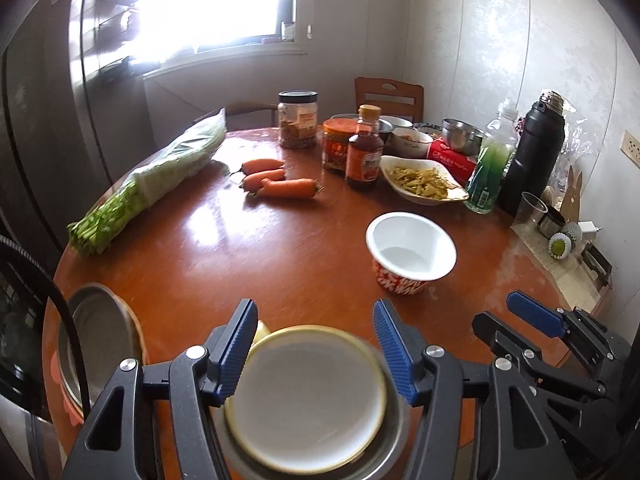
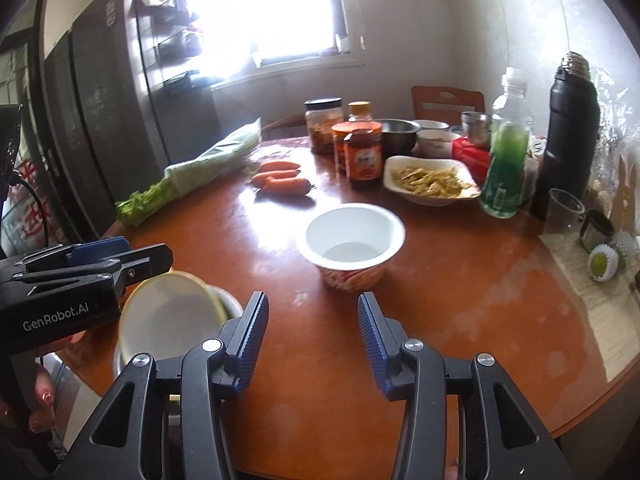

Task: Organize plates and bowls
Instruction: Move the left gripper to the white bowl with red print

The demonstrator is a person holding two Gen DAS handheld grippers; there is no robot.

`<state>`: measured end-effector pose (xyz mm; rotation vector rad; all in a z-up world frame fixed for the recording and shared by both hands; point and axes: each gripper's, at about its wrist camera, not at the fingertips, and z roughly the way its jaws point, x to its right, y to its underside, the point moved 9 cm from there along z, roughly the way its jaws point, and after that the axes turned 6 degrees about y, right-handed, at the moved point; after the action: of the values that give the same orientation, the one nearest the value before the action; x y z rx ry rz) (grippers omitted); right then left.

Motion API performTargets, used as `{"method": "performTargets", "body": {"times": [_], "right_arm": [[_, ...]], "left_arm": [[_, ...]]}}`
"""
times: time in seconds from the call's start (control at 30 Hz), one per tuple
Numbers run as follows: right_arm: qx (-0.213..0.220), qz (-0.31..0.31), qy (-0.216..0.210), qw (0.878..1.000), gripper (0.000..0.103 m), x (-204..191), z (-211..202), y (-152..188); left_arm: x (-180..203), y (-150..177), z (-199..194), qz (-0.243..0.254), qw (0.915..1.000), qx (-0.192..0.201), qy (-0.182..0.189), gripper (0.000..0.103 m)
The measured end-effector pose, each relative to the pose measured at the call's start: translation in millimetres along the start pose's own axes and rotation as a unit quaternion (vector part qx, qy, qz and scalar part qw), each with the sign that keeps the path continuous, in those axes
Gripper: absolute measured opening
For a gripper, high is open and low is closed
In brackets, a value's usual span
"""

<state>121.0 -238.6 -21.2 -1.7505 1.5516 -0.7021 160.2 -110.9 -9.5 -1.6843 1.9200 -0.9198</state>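
Yellow-rimmed plate [image 1: 306,398] motion-blurred, steel bowl [image 1: 394,438] under it mostly hidden, stacked pans [image 1: 98,340] partly behind black cable [image 1: 66,320].

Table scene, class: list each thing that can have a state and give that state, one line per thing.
Left gripper: open, over the plate.
Right gripper: open, holding nothing.
Plate: empty, resting in a metal bowl.
Paper bowl: upright, empty.
Oval dish: full of food.
Sauce bottle: upright, capped.
Jar: lid on.
Plastic cup: upright, empty.
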Motion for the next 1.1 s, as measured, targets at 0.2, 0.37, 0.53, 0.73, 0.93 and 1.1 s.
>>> {"method": "performTargets", "body": {"times": [0.2, 0.37, 0.53, 0.73, 0.93, 1.1], "right_arm": [[0.005, 0.001, 0.010, 1.000, 0.051, 15.5, 2.8, -14.2], [0.004, 0.012, 0.019, 1.000, 0.052, 29.3, 11.2, -25.9], [0.002, 0.016, 0.020, 1.000, 0.056, 36.5, 23.8, -34.9], [-0.007, 0.025, 0.024, 0.999, 0.056, 44.2, 39.7, -40.0], [-0.014, 0.031, 0.030, 0.999, 0.061, 51.8, 50.7, -42.2], [-0.021, 0.036, 0.038, 0.998, 0.067, 55.7, 58.4, -41.9]], "left_arm": [[16.1, -16.7, 15.2, 0.012, 0.9999, -0.010, 0.001, 0.064], [24.9, -29.7, 28.0, 0.021, 0.9997, -0.014, 0.003, 0.064], [27.5, -39.0, 41.6, 0.025, 0.9995, -0.019, 0.001, 0.064], [30.9, -43.7, 57.6, 0.030, 0.9991, -0.029, 0.005, 0.064], [33.9, -44.1, 72.2, 0.032, 0.9987, -0.040, 0.010, 0.067], [37.5, -41.5, 86.8, 0.040, 0.9975, -0.056, 0.015, 0.073]]}}
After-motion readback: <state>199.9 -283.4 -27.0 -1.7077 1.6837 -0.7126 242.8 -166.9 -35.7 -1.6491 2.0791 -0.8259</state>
